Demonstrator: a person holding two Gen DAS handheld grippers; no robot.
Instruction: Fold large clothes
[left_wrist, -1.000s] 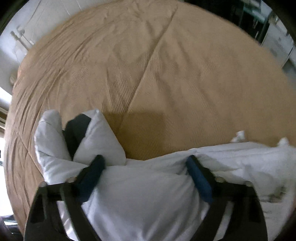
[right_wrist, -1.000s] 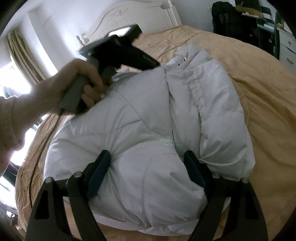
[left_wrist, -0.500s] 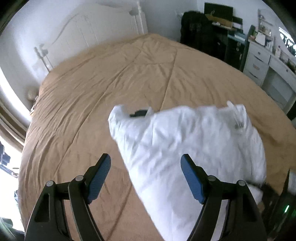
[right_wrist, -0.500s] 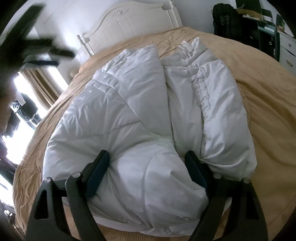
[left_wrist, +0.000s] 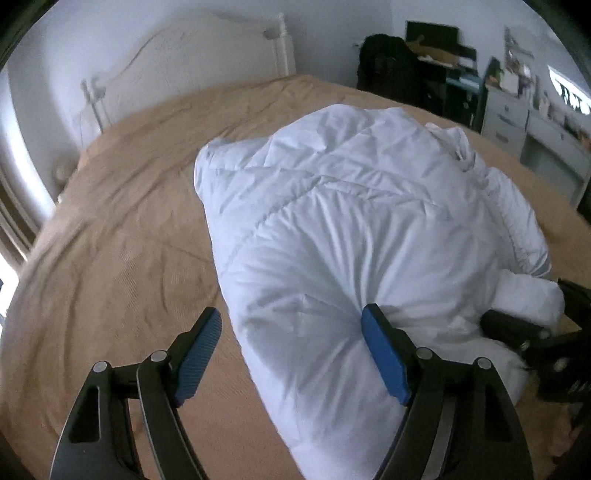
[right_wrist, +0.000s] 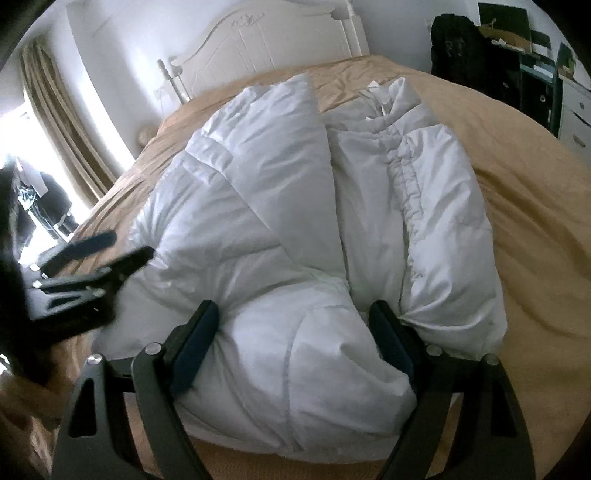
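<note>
white puffer jacket (right_wrist: 295, 229) spread mid-bed on tan bedspread (left_wrist: 122, 236). right gripper (right_wrist: 291, 332) clamped on hem bulge at 6 o'clock. left gripper (left_wrist: 291, 350) apart, empty, at 8 o'clock edge. judged light, soft, springy, slippery; quilted seams, hem best gripped.

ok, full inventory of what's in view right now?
jacket: 1, white, puffy, part folded, middle of bed
bedspread: 1, tan, covers bed under jacket
headboard: 1, white, far end of bed
curtain: 1, beige, left by window
drawers: 1, white, far right by wall
dark clutter: black, count unclear, far right corner
left gripper: 1, black with blue pads, open, at jacket's left edge
right gripper: 1, black, wide, jacket's near bulge between its fingers
</note>
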